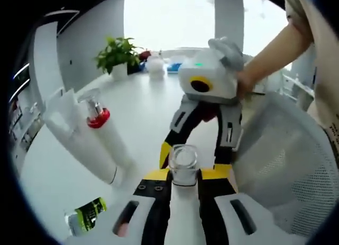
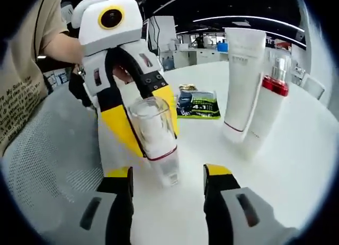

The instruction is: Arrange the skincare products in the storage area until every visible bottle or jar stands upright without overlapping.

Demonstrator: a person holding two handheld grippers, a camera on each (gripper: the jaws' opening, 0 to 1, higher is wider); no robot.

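Clear-capped white bottle (image 2: 154, 144) in left gripper (image 2: 139, 129)

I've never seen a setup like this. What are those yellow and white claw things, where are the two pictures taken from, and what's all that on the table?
They are hand-held grippers: a person holds one in each hand, and each carries a fisheye camera looking along its own jaws.

In the left gripper view, the left gripper is clamped on a clear-capped bottle; the right gripper faces it.

The right gripper view shows the same bottle from the other side, and the right gripper's jaws stand open.

On the white table stand a white tube and a red-collared pump bottle, leaning together. A green packet lies flat. The grey mesh looks like a storage basket.
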